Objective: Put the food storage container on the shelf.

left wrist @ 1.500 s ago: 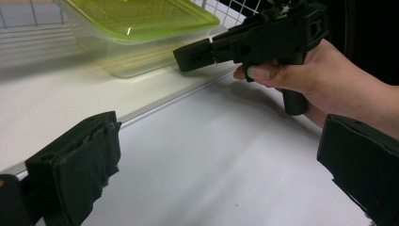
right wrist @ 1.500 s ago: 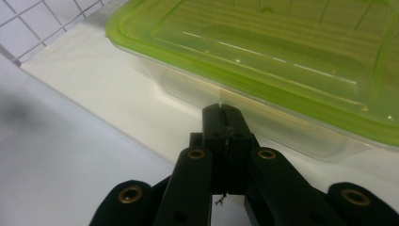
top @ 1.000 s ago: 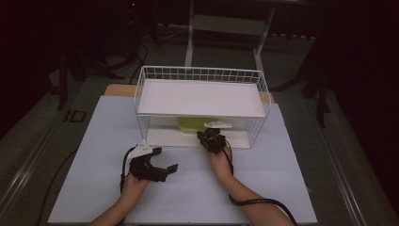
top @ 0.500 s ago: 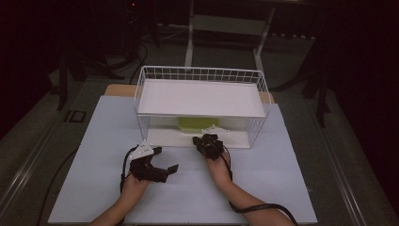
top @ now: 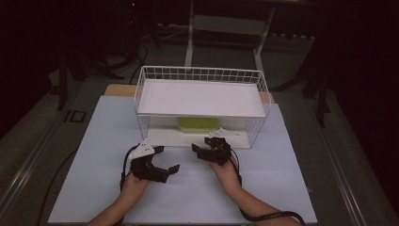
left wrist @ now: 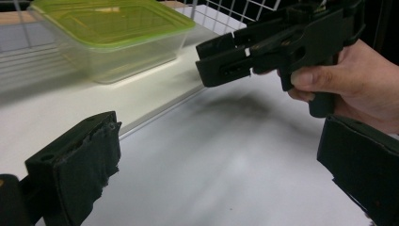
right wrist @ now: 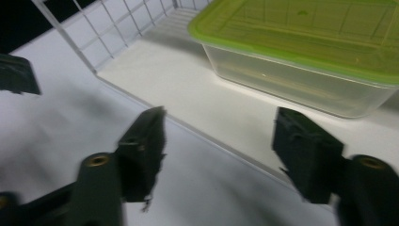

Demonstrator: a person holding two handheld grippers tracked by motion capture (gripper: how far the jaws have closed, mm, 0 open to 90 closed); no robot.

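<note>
A clear plastic box with a green lid [top: 198,124] [left wrist: 113,33] [right wrist: 306,42] rests on the lower shelf of a white wire rack [top: 202,96]. My right gripper [top: 202,145] [right wrist: 223,150] hovers just in front of the shelf's front edge, pointing at the box and a short way from it. Its jaws have just been opening and nothing is between them. In the left gripper view the right gripper [left wrist: 211,61] is held in a hand, side on. My left gripper [top: 168,159] [left wrist: 219,169] stays over the white table to the left, open and empty.
The rack has a white upper board and wire sides [right wrist: 108,28], so the lower shelf is reachable only from the front. A pale sheet [top: 282,179] covers the table in front of it. Dark floor and stand legs [top: 190,42] lie beyond.
The right gripper has drawn back from the rack's lower shelf toward the person and a little left, and its jaws have gone from shut to wide open. The left gripper stayed put.
</note>
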